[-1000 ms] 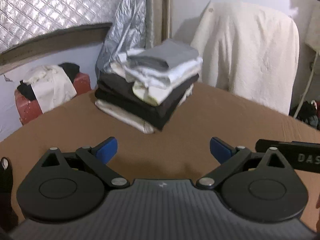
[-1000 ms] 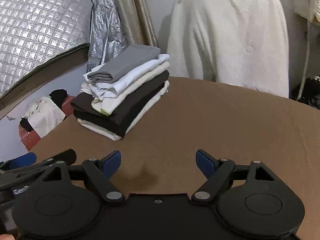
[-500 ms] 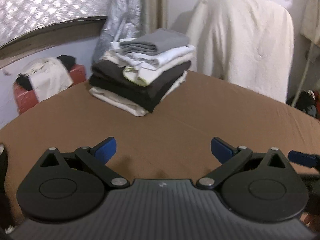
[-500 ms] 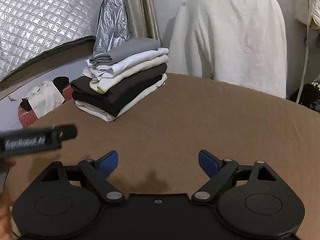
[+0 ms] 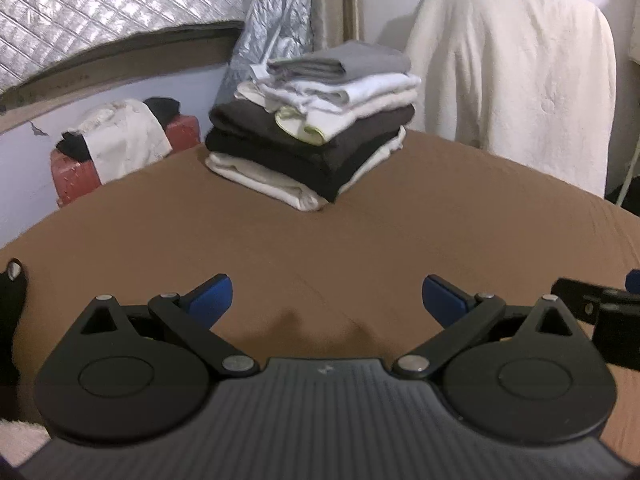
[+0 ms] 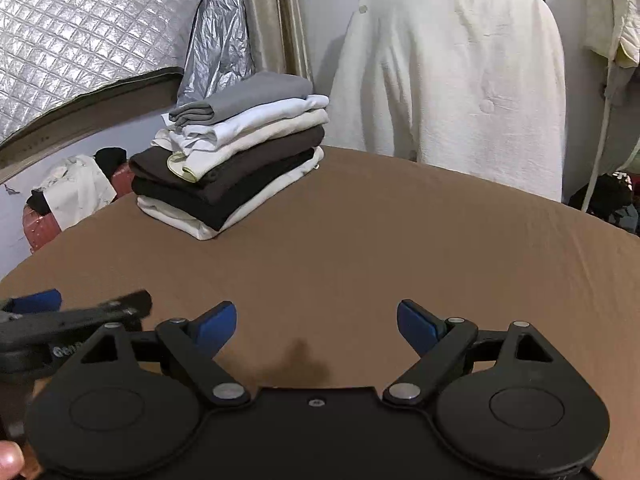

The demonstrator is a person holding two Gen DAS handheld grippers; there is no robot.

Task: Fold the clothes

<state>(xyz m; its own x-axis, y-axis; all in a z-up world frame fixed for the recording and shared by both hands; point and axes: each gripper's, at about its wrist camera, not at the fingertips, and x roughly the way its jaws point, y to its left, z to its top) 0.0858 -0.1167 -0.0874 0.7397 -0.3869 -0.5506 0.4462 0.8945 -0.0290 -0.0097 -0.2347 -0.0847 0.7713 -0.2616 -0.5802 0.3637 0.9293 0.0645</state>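
Folded clothes point(image 5: 316, 128), one stack of about six, sit on the brown table point(image 5: 360, 240). Nearer than the stack, left gripper point(image 5: 326, 300) and right gripper point(image 6: 316, 324) both gape empty.

Neat folded clothes stack point(image 5: 312, 128) on table's far-left

Brown-covered table point(image 5: 400, 248); folded clothes stack point(image 5: 312, 128) at far edge.

Far left, a quilted silver panel point(image 6: 80, 32) covers the wall; far right, a cream blanket point(image 6: 452, 84) drapes over furniture.
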